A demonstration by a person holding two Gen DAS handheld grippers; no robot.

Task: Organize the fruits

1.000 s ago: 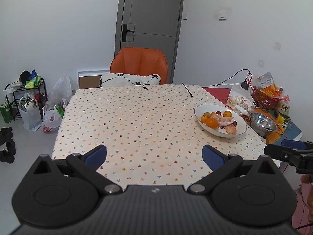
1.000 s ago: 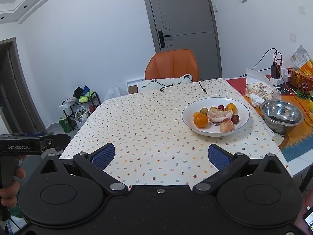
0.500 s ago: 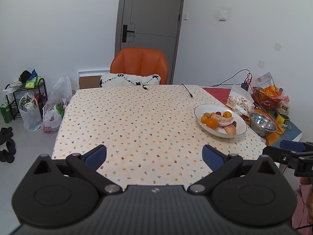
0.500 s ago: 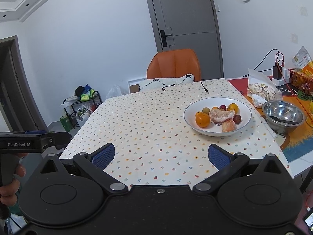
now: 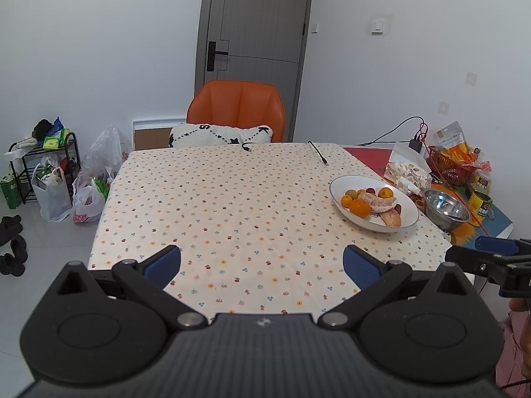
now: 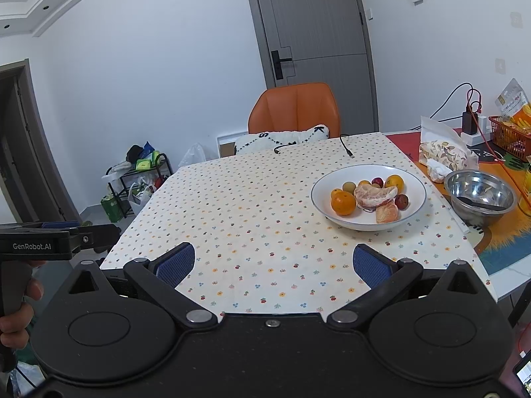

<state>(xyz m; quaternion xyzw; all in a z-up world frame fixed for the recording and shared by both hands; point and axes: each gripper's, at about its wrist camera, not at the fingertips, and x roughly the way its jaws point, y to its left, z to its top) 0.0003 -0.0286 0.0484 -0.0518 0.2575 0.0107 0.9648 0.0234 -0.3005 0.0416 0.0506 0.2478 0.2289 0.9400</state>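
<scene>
Two sets of tongs hover over the near edge of the surface, both spread wide with nothing between their blue pads. The left tongs (image 5: 262, 263) sit above the near-left part of the floral-dotted cream tablecloth (image 5: 232, 199), well apart from the fruit. In the right wrist view, a hand (image 6: 15, 311) grips the left tool's black handle at the far left edge of the picture. The right tongs (image 6: 273, 267) hang just short of the near edge, slightly left of the dish.

Toward the right side of the surface stands the white oval ceramic dish (image 6: 416, 184), its rim well inside the cloth. Inside it, from left to right, lie a large round orange (image 6: 342, 203), a small yellow-green fruit (image 6: 349, 186), a peeled pale pomelo segment (image 6: 375, 195), a peeled reddish citrus segment (image 6: 386, 214) at the dish's near side, a smaller orange (image 6: 394, 181) at its far side, and a dark red round fruit (image 6: 401, 200). The pieces are bunched together, touching one another.

Just beside the dish on its right, off the cloth, rests a shiny round steel bowl (image 6: 479, 195) with a dark utensil lying in it. Behind that bowl sits a clear bag of nougat-like sweets (image 6: 443, 154). At the far edge, an orange padded chair (image 5: 237, 109) holds a white patterned cushion (image 5: 219, 134).
</scene>
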